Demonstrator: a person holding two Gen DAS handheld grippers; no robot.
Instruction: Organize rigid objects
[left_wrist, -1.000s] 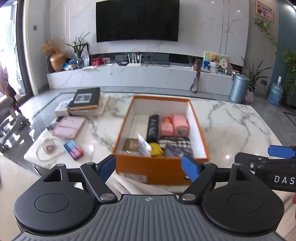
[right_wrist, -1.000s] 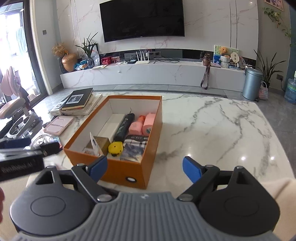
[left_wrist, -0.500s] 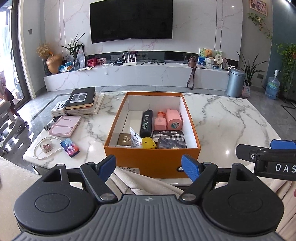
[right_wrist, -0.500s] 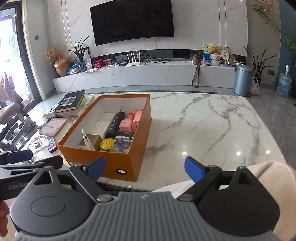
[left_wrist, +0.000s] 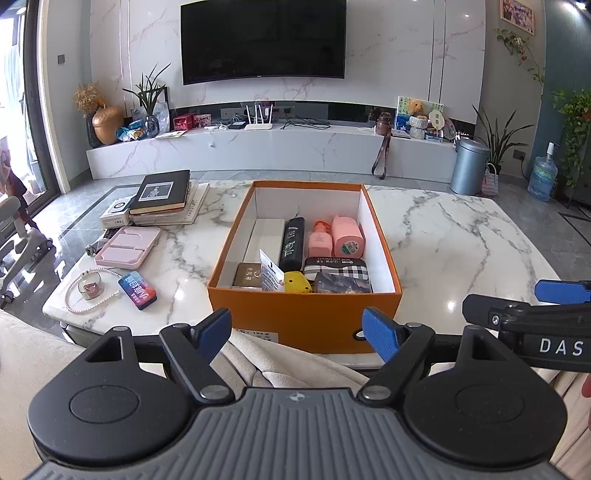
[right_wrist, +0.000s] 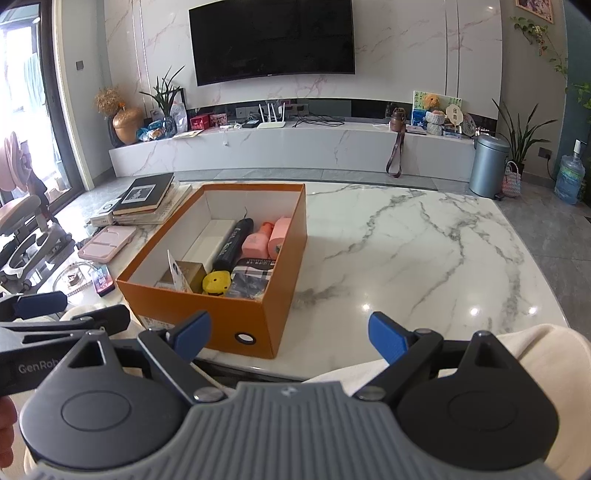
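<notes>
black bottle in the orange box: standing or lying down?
Lying down. The black bottle rests flat on the floor of the orange box, beside the pink bottle.

White letters "DAS", cut off at the frame edge, on the right tool's (left_wrist: 561, 306) black arm. Grey letters "GenRob", partly hidden, on the left tool's (right_wrist: 66, 314) black arm. Labels inside the orange box (left_wrist: 303, 321): too small to read.

The left hand-held gripper (left_wrist: 297, 334) and right hand-held gripper (right_wrist: 290, 336) are showing black arms, blue pads (left_wrist: 212, 332), grey ribbed bodies and silver screws.
</notes>
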